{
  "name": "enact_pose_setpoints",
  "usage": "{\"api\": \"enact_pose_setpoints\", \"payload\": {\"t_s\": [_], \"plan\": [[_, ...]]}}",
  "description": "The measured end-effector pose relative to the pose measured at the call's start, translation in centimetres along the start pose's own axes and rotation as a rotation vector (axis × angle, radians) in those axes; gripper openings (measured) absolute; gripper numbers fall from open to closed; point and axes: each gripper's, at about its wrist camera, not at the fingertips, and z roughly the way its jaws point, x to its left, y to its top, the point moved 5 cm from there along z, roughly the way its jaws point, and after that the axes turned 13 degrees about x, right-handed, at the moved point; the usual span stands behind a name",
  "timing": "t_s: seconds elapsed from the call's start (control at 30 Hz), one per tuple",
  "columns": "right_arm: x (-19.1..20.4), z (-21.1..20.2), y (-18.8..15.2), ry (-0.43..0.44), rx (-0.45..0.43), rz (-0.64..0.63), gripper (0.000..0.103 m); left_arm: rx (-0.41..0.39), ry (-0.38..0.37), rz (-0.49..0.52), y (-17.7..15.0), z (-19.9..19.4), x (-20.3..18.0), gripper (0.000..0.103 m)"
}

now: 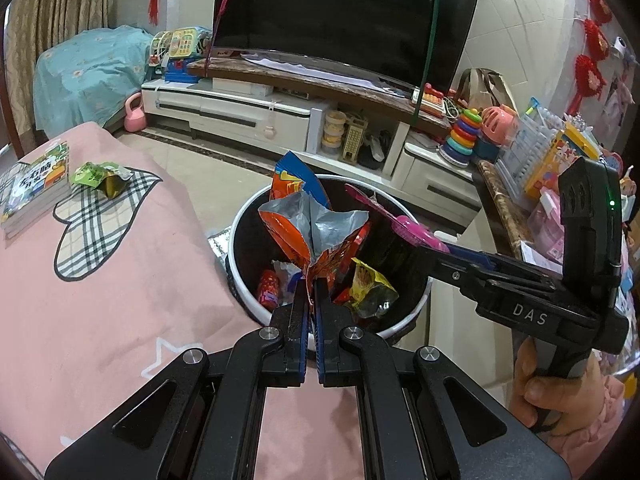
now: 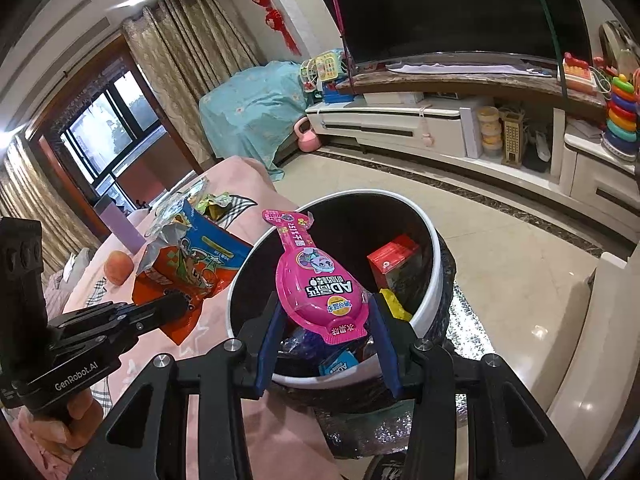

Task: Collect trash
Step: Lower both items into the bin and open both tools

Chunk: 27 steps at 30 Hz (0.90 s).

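My left gripper (image 1: pixel 311 284) is shut on an orange and blue snack bag (image 1: pixel 308 220), torn open with a silver inside, held over the rim of the white trash bin (image 1: pixel 240 296). The bag also shows in the right wrist view (image 2: pixel 192 264). My right gripper (image 2: pixel 326 312) holds a pink flat candy package (image 2: pixel 316 280) between its blue pads (image 2: pixel 270 332) above the bin (image 2: pixel 436 276). The pink package also shows in the left wrist view (image 1: pixel 416 232). Wrappers, a red box (image 2: pixel 394 262) and a yellow packet (image 1: pixel 370 284) lie inside the bin. A green wrapper (image 1: pixel 100 176) lies on the pink cover.
A pink cloth-covered surface (image 1: pixel 100 300) lies left of the bin with a stack of books (image 1: pixel 34 192) and a peach (image 2: pixel 118 267). A TV cabinet (image 1: pixel 248 108) with toys stands behind. A marble-topped side unit (image 1: pixel 500 200) with clutter is at right.
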Motion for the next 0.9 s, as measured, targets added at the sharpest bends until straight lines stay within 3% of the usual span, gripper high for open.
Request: {"api": "enact_pose_setpoints", "payload": {"t_s": [0.9], "plan": [[-0.6,1.3,1.2,-0.027,0.051,0.001,0.043,0.058,0.028,0.004,1.8,2.6,-0.2,0.002]]}}
